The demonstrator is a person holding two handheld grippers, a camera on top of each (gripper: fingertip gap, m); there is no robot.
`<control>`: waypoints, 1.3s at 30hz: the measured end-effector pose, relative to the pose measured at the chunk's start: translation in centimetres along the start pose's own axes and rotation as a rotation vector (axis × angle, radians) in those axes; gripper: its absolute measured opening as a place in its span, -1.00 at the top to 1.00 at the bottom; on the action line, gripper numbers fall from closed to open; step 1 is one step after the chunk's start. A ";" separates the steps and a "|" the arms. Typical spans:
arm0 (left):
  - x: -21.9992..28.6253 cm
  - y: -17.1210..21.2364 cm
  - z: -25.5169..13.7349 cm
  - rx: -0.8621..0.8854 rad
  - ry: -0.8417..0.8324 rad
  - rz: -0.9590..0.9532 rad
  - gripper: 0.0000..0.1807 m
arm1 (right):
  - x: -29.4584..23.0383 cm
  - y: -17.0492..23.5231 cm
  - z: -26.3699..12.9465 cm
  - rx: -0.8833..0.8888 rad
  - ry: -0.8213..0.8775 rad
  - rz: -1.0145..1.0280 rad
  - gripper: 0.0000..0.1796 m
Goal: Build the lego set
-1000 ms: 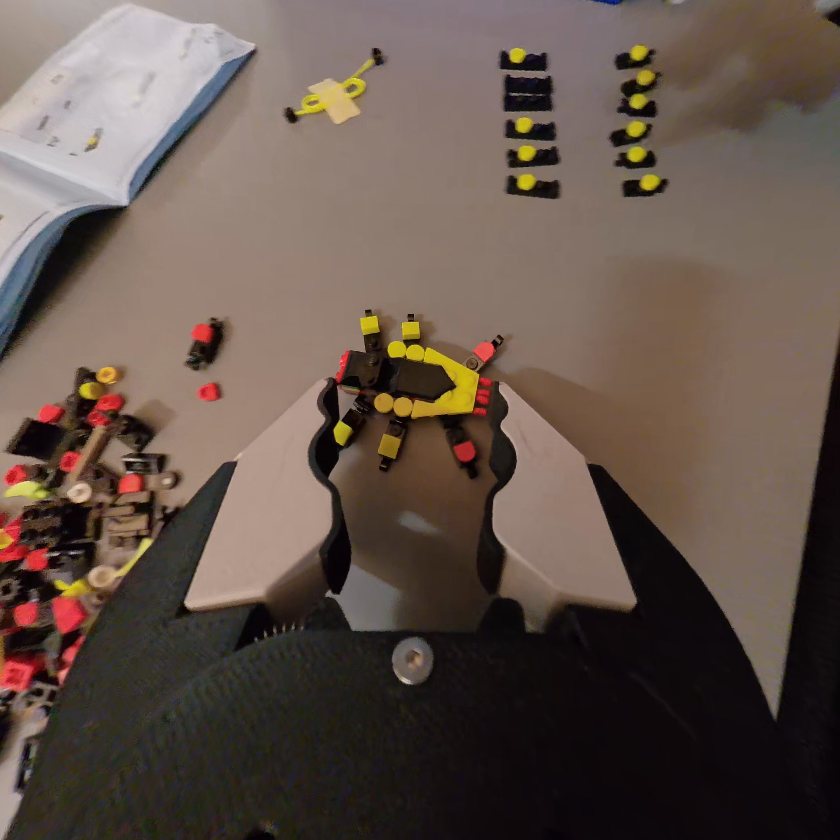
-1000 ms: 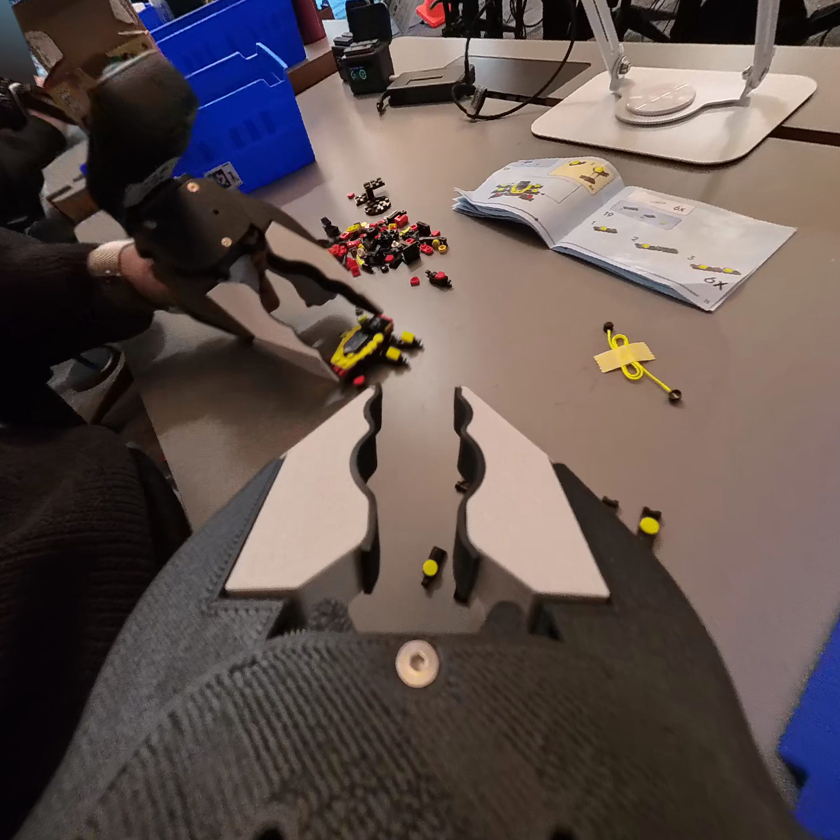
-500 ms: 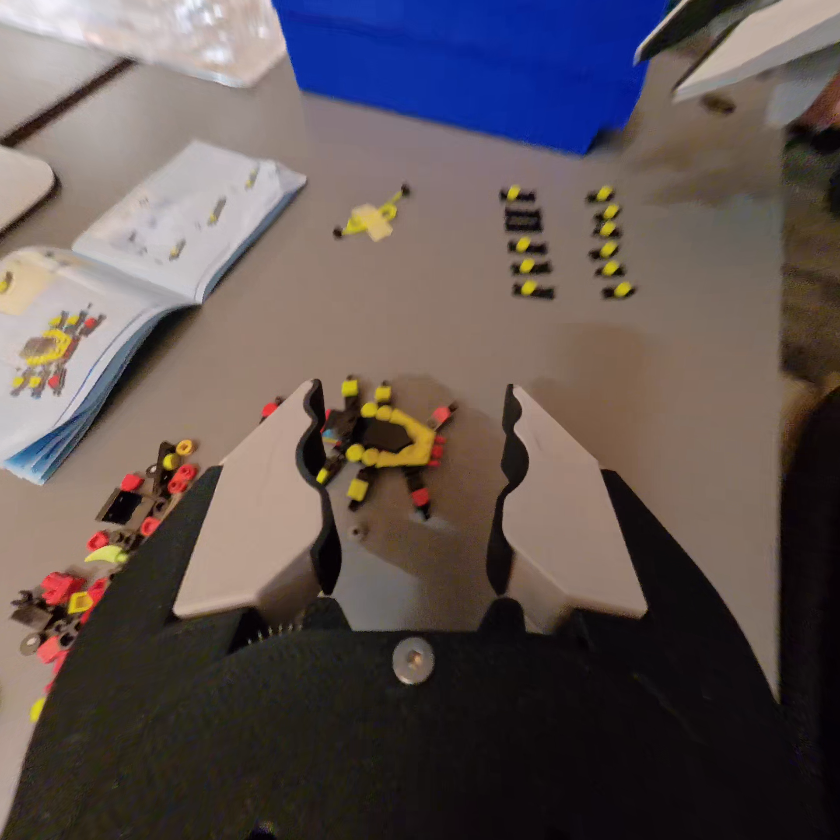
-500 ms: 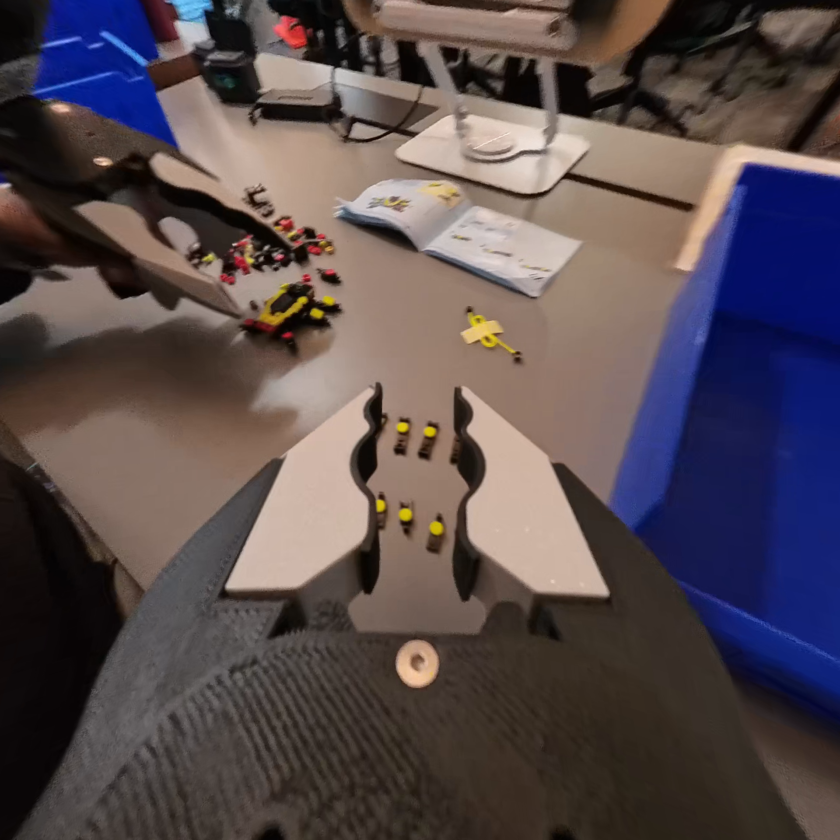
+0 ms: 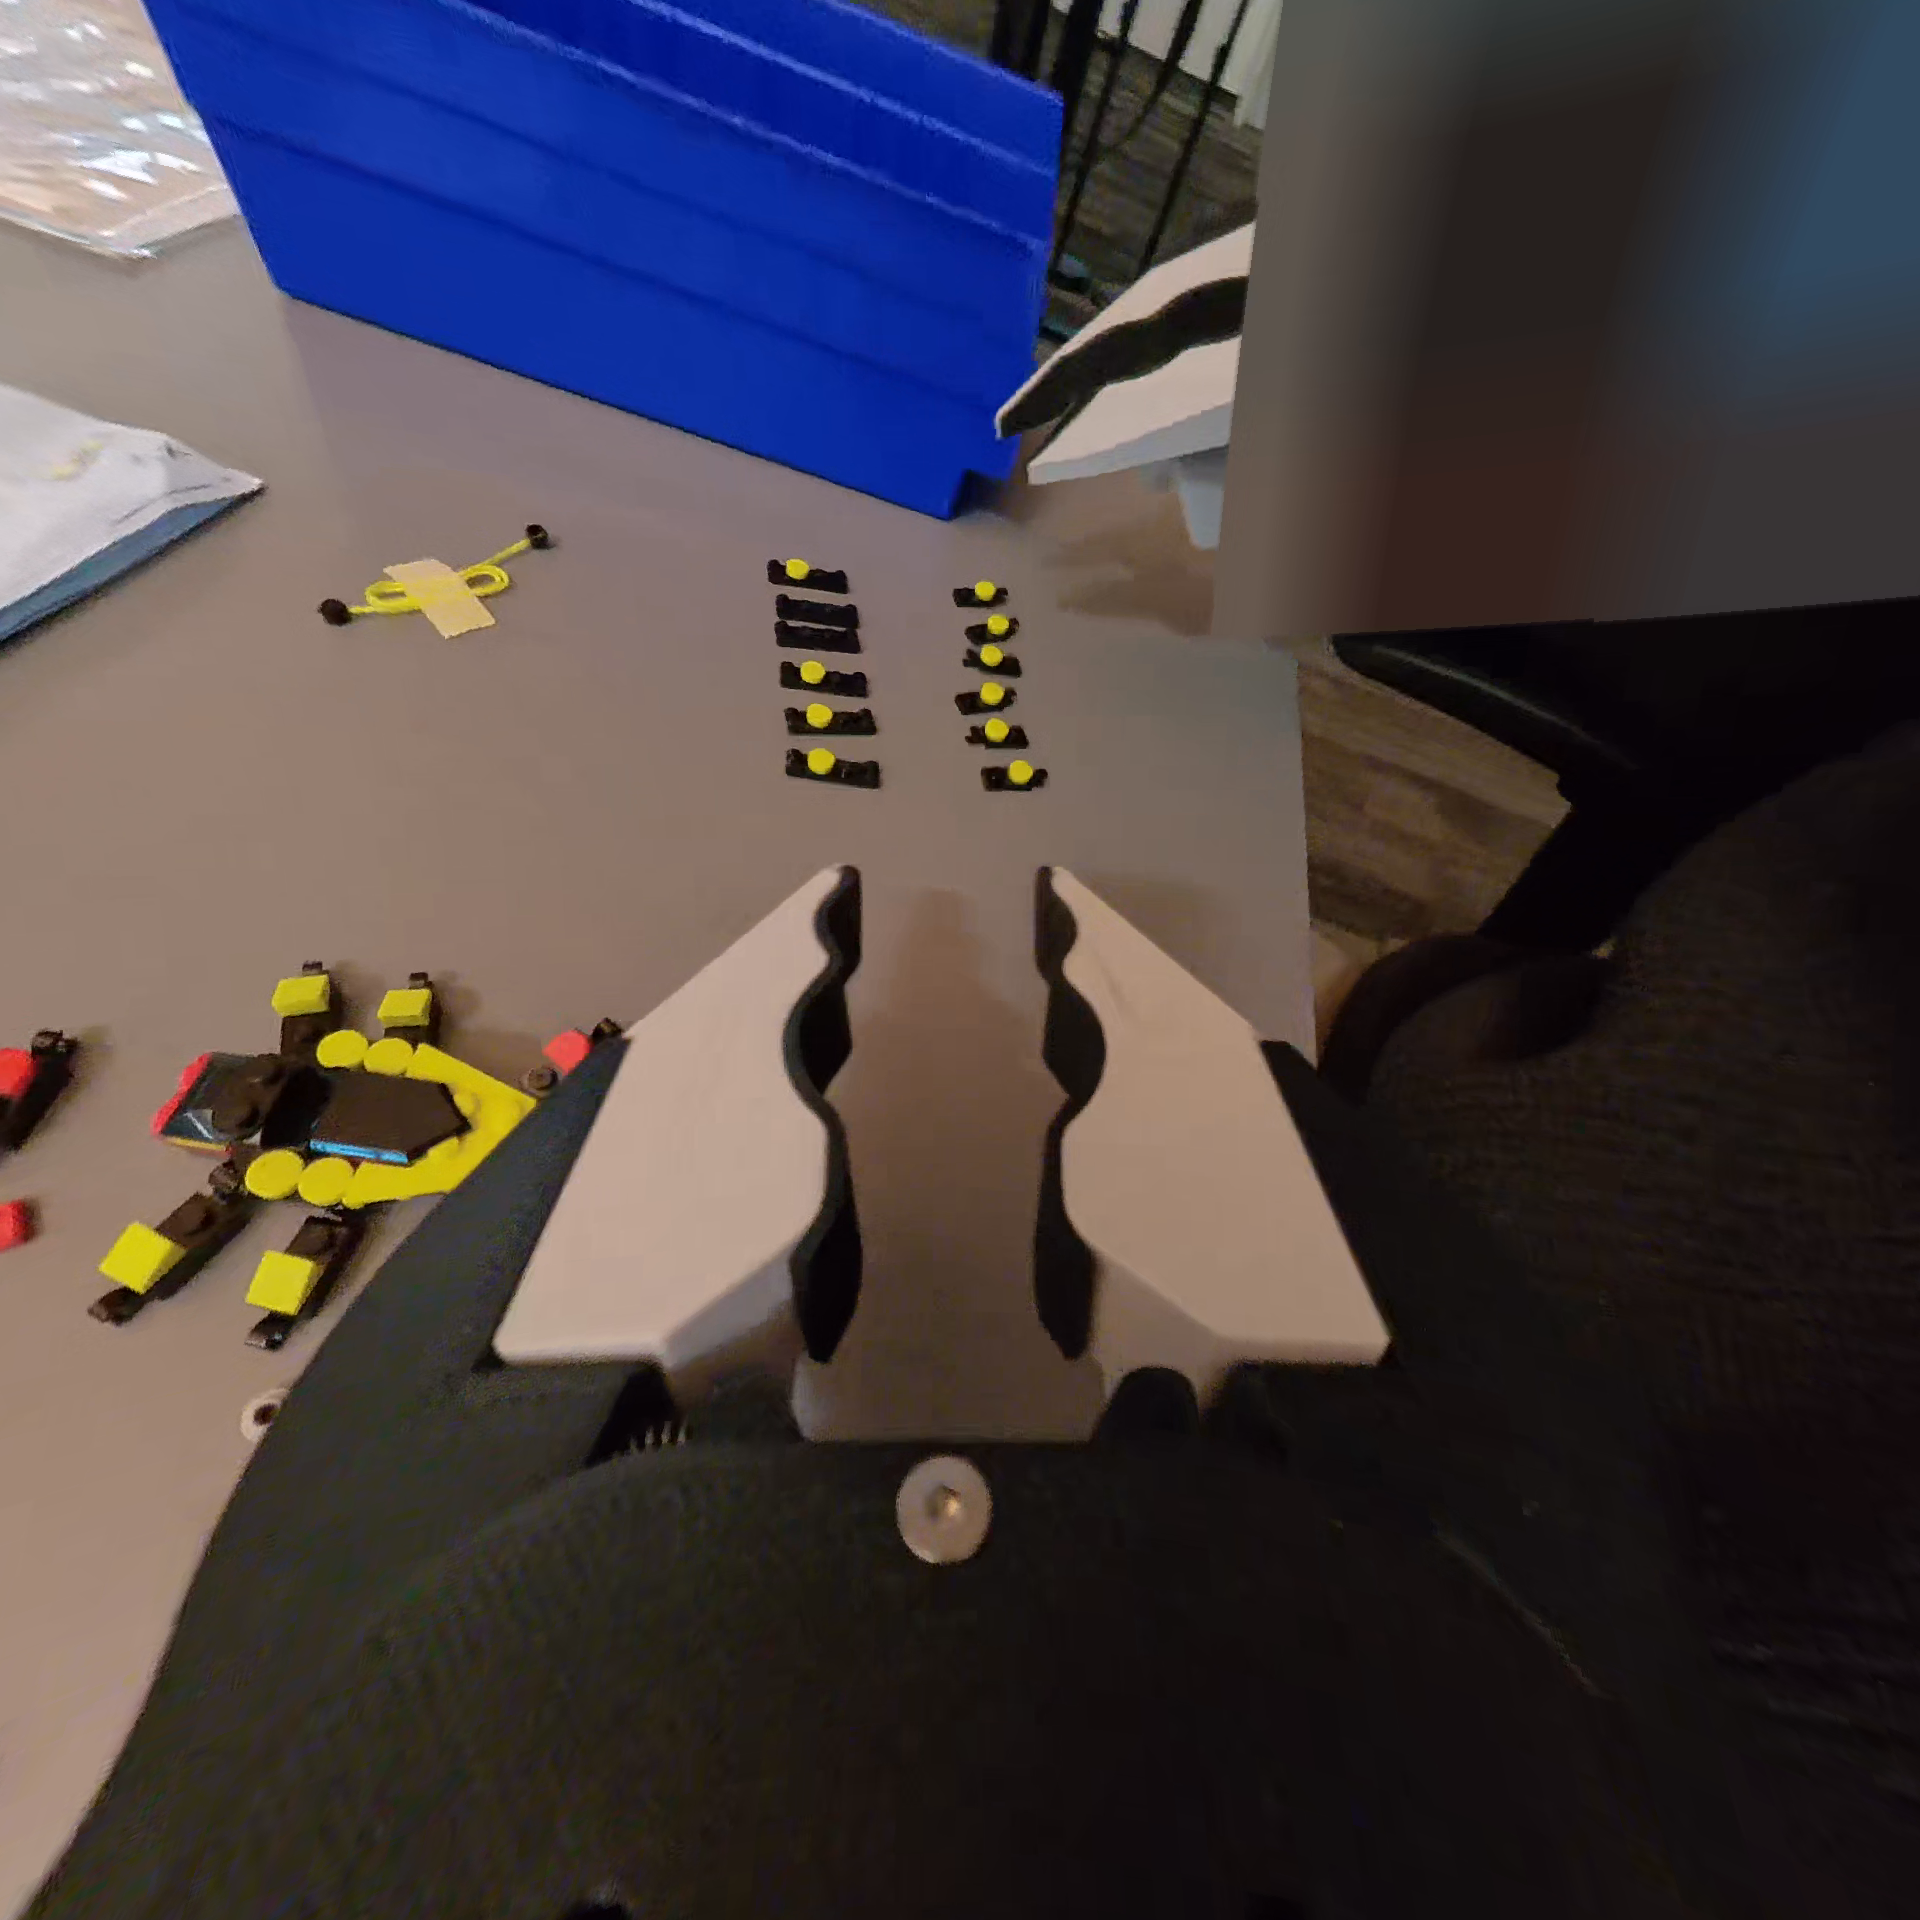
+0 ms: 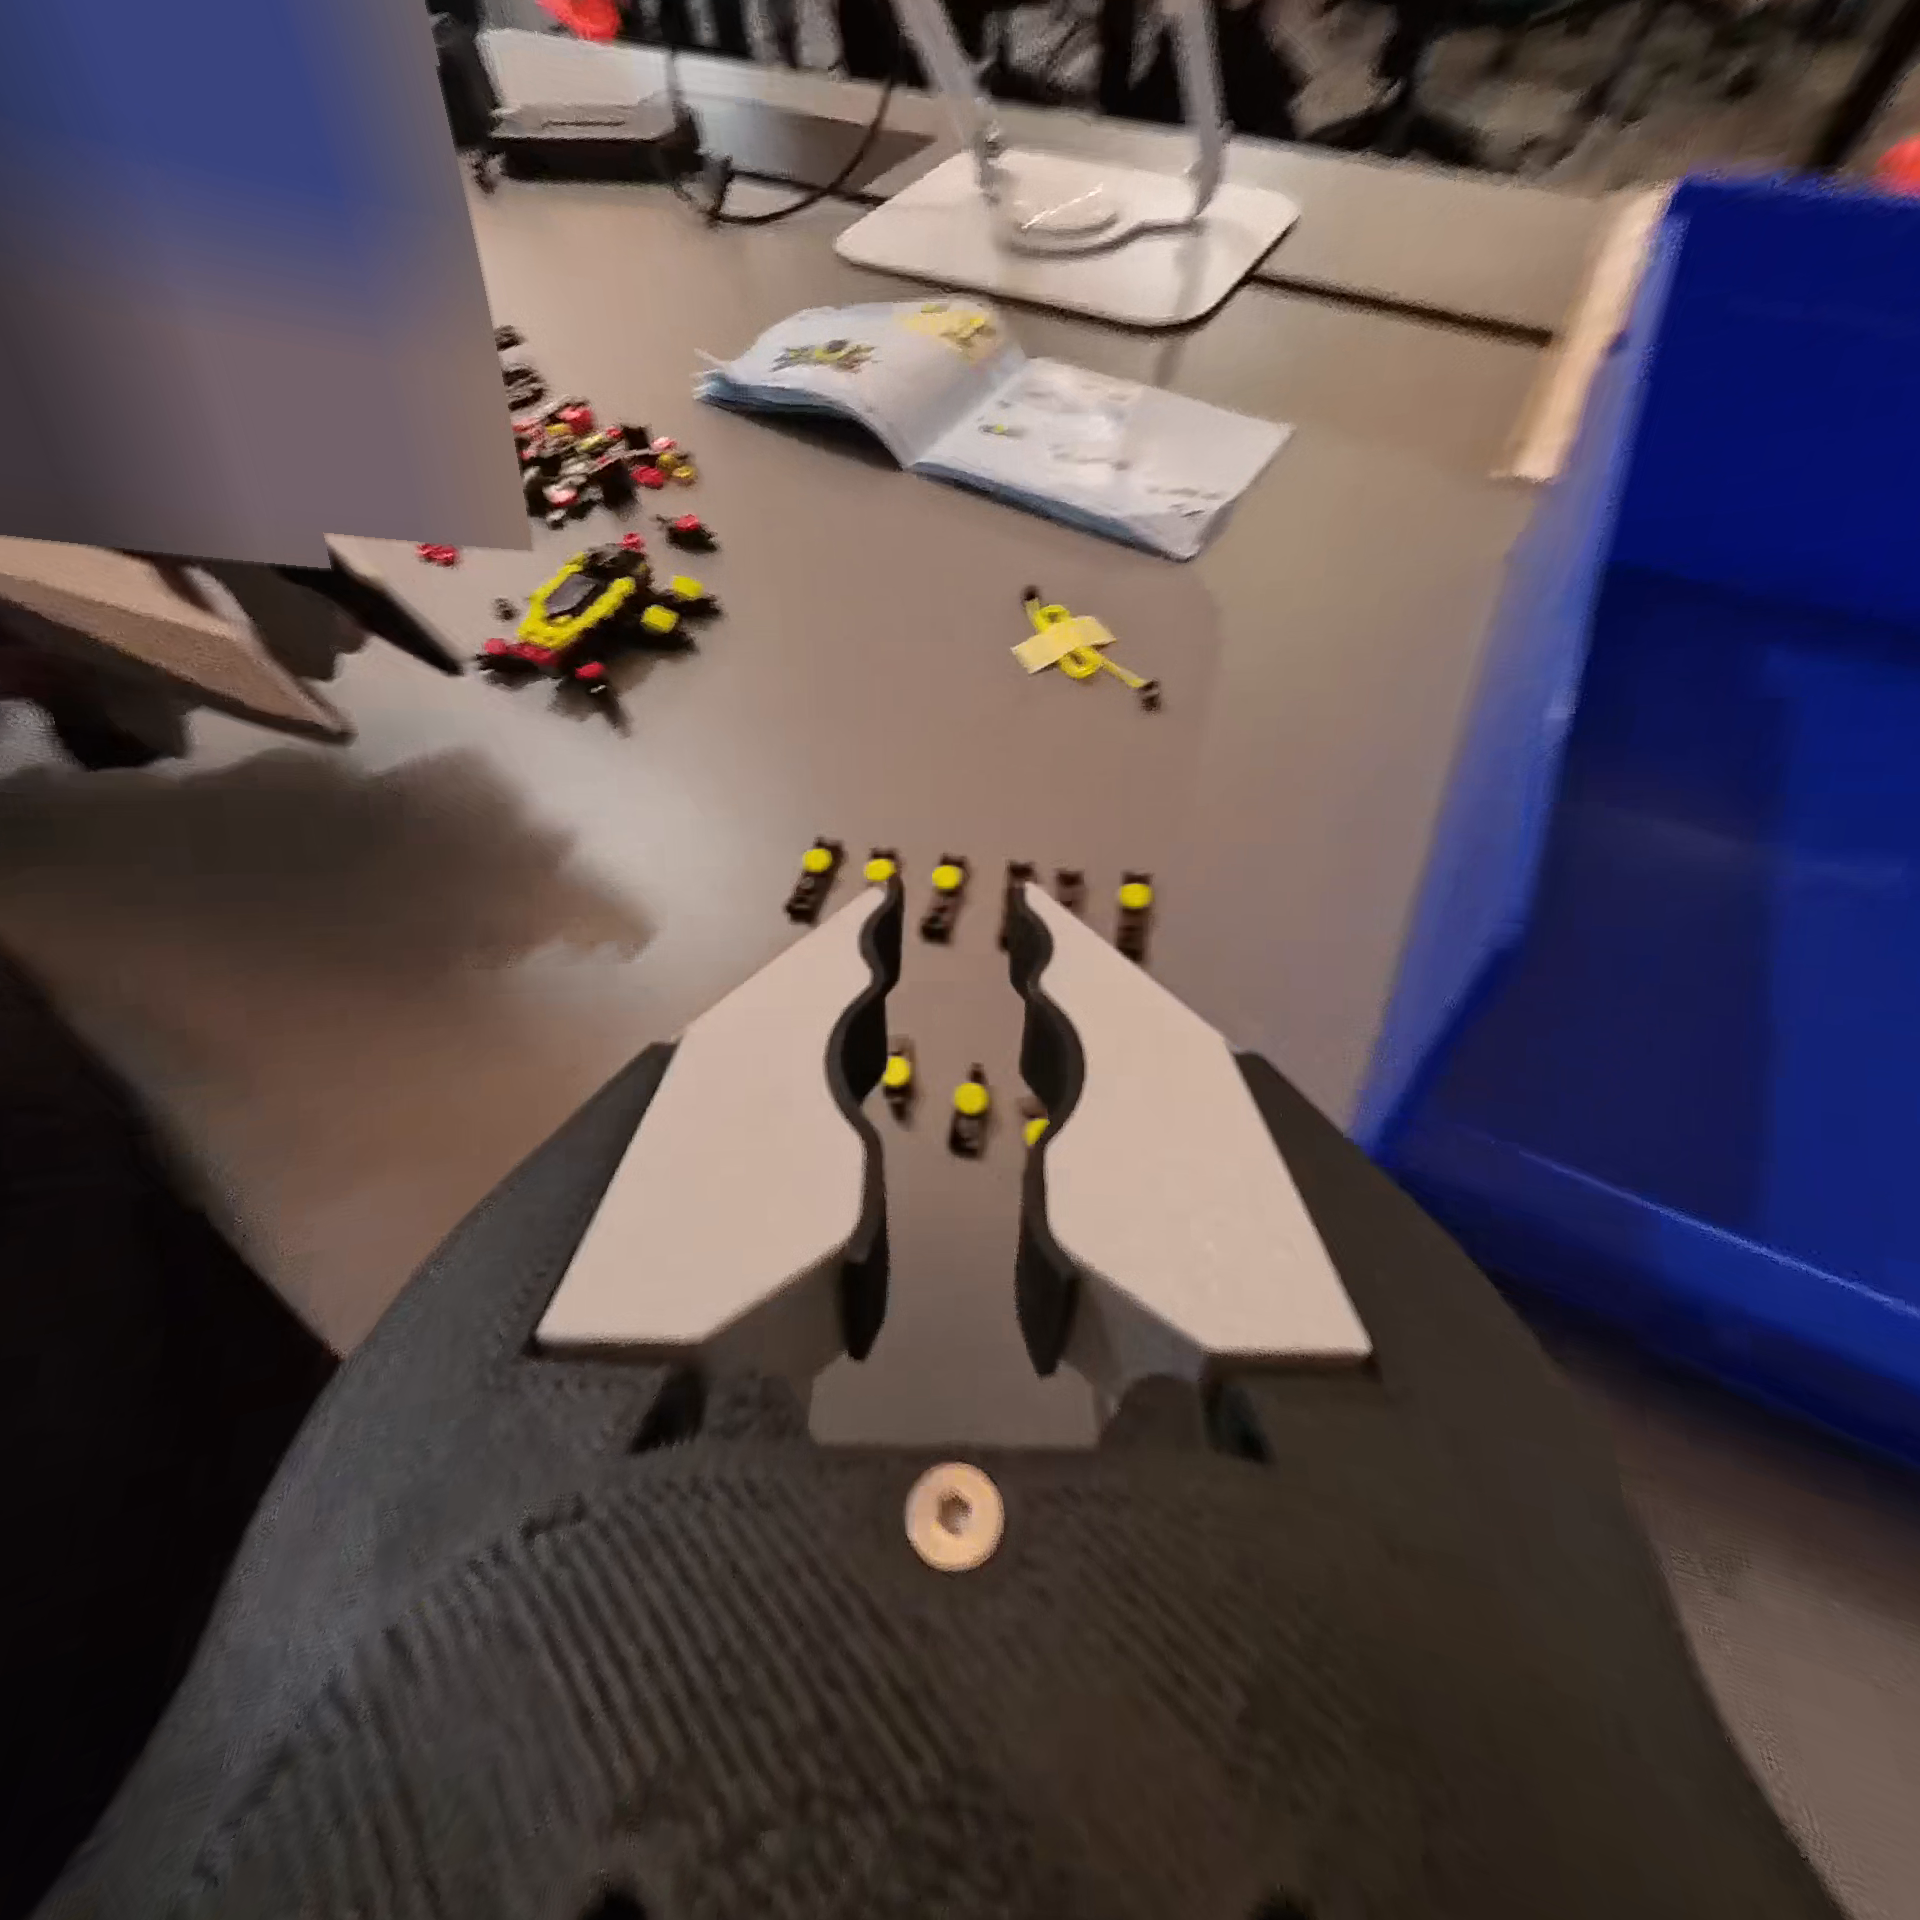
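A yellow and black lego model (image 5: 343, 1122) with red tips lies on the grey table, left of my left gripper (image 5: 948, 883); it also shows in the right wrist view (image 6: 587, 613). My left gripper is open and empty, pointing at two rows of small black pieces with yellow studs (image 5: 826, 675). My right gripper (image 6: 954, 894) is open and empty, held above those same rows (image 6: 945, 883). The right gripper's fingers (image 5: 1127, 384) show far off in the left wrist view.
A blue bin (image 5: 623, 229) stands behind the rows, also at the right in the right wrist view (image 6: 1704, 831). A yellow string with tape (image 5: 442, 597), an open instruction booklet (image 6: 997, 416), a loose brick pile (image 6: 592, 468) and a monitor stand base (image 6: 1070, 239) are on the table. The tips of one gripper are about 15 cm away from the tips of the other.
My left gripper let go of the lego model, pulled back and swung right toward the rows, its jaws narrower. My right gripper drew back and rose over the rows.
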State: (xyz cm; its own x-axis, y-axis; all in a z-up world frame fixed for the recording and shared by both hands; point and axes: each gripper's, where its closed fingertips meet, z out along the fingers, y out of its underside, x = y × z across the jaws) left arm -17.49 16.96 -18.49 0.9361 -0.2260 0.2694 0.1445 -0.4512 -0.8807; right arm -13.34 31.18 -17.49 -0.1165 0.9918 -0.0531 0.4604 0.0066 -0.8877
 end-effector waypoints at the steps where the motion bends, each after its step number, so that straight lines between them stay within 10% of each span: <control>1: -0.4 0.4 0.1 -0.016 0.006 -0.013 0.70 | -0.4 0.4 0.6 -0.022 -0.047 0.017 0.79; 39: -3.3 0.2 -0.5 0.027 0.006 -0.175 0.96 | -2.9 0.7 5.6 -0.076 -0.250 0.053 0.93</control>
State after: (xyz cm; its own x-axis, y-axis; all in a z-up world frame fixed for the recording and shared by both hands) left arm -20.72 17.24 -19.34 0.8940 -0.1513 0.4217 0.3137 -0.4607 -0.8303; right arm -17.63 27.59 -20.49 -0.2996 0.9288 -0.2181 0.5351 -0.0257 -0.8444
